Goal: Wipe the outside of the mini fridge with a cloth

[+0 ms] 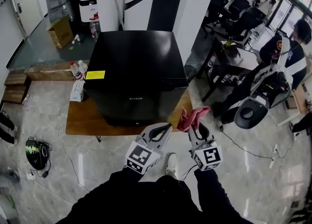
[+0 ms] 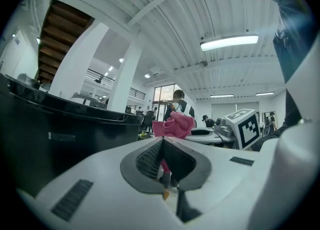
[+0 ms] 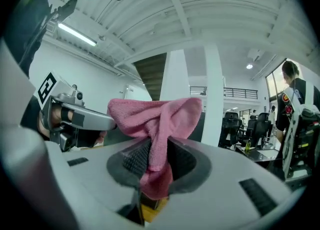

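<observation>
The black mini fridge (image 1: 135, 74) stands on a low wooden table (image 1: 78, 120), its front facing me. My right gripper (image 1: 197, 128) is shut on a bunched pink cloth (image 1: 191, 117), held just off the fridge's front right lower corner without touching it. The cloth (image 3: 156, 119) sticks up from between the right gripper's (image 3: 159, 146) pads. My left gripper (image 1: 164, 129) hangs beside it, shut with nothing in it, near the table's front edge. In the left gripper view the fridge (image 2: 65, 134) fills the left side past that gripper (image 2: 162, 140), and the cloth (image 2: 175, 125) shows beyond.
Two bottles (image 1: 77, 69) stand on the table's left end, and a yellow sticker (image 1: 95, 75) is on the fridge top. A seated person (image 1: 287, 52) and dark chairs are at the right. Cables and a dark device (image 1: 35, 152) lie on the floor at the left.
</observation>
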`<act>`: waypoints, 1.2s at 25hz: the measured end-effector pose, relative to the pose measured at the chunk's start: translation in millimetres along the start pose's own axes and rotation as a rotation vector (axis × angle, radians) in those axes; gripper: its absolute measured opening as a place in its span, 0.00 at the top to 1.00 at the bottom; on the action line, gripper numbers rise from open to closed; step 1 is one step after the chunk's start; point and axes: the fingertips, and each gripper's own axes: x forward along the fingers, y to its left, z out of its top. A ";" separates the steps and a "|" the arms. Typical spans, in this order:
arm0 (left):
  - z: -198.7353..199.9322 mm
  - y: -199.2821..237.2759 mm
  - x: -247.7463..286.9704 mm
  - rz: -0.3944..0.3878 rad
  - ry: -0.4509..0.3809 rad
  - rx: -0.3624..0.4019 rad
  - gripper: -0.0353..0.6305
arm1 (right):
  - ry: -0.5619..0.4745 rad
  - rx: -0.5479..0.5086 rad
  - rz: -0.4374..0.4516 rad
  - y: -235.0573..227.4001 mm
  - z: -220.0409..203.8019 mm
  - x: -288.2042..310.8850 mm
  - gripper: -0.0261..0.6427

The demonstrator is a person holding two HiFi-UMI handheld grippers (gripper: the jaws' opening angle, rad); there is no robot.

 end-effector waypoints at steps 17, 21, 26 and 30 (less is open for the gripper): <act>-27.5 8.1 207.1 0.337 -0.026 -0.012 0.94 | -0.128 -0.019 0.491 -144.7 -36.5 122.9 0.82; -38.1 23.1 227.7 0.429 -0.028 -0.019 0.94 | -0.163 -0.027 0.640 -140.0 -34.5 144.8 0.82; -43.7 42.4 243.7 0.493 -0.006 -0.006 0.94 | -0.227 -0.016 0.733 -139.2 -28.8 170.1 0.82; -41.3 57.6 248.2 0.538 -0.003 -0.022 0.94 | -0.232 0.021 0.782 -136.1 -28.0 186.5 0.82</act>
